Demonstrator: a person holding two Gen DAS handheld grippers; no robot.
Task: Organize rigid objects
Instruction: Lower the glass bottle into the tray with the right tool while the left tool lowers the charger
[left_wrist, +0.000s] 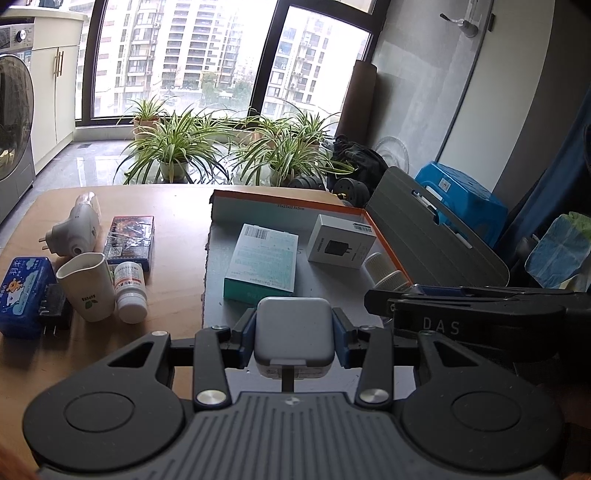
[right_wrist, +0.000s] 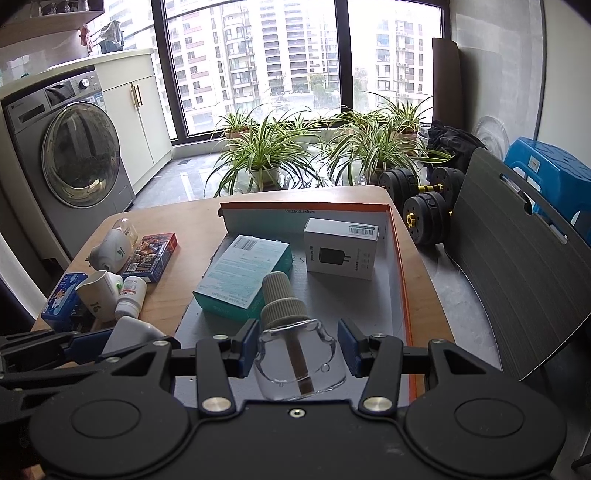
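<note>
Because its smooth grey shell looks hard, light and a little slippery, the charger case (left_wrist: 294, 332) is best taken across its flat sides, as the left gripper (left_wrist: 294, 338) does now, pinching it level above the near edge of the shallow box (left_wrist: 258, 205) on the desk (left_wrist: 177, 236). At three o'clock, the right gripper (right_wrist: 297, 349) stands spread around a clear glass dropper bottle (right_wrist: 291, 332), fragile and slick; whether the pads touch it I cannot tell.
</note>
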